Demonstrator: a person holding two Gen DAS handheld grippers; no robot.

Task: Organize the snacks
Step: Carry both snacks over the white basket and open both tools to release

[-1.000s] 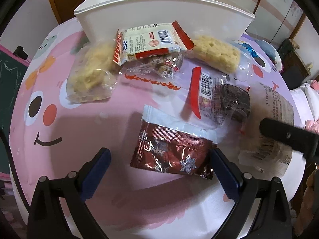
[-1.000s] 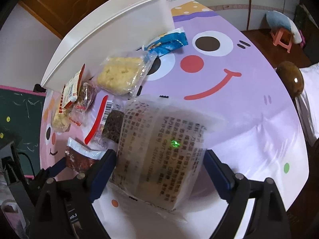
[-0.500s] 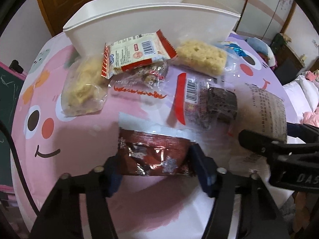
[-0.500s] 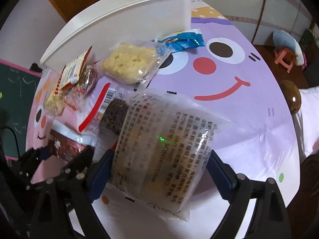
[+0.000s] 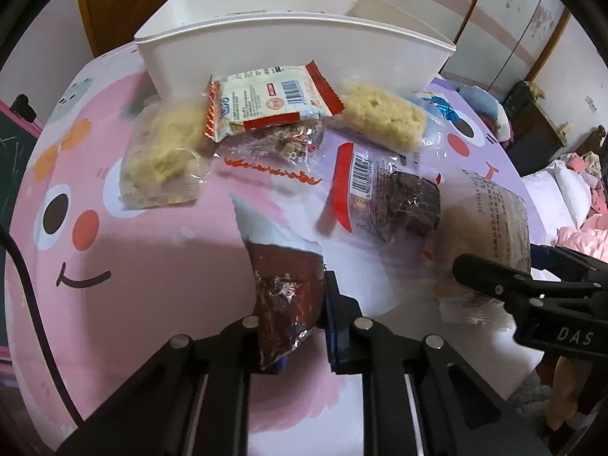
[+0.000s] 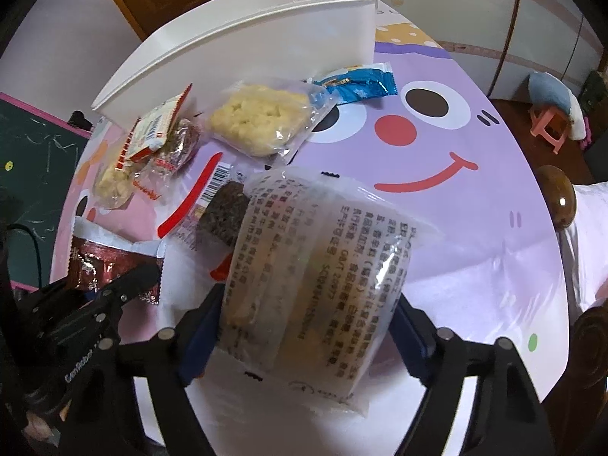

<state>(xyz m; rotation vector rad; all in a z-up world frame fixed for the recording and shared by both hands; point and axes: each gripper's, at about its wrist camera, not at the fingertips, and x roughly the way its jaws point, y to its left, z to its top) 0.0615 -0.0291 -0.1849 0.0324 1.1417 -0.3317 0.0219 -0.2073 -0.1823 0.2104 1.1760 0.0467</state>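
Dark red packet (image 5: 285,296) is pinched tight between the left gripper (image 5: 304,326) jaws, crinkled foil, white torn-looking top edge sticking out ahead of the fingertips. Right gripper (image 6: 304,326) jaws are closing around the printed clear pack (image 6: 315,266), pale cake inside; it sits between them, and the pads look about on its sides. Beyond both sets of jaws the white bin (image 5: 296,53) looks empty, with five more snacks lying on the mat (image 5: 152,266) before it, so sorting looks barely begun
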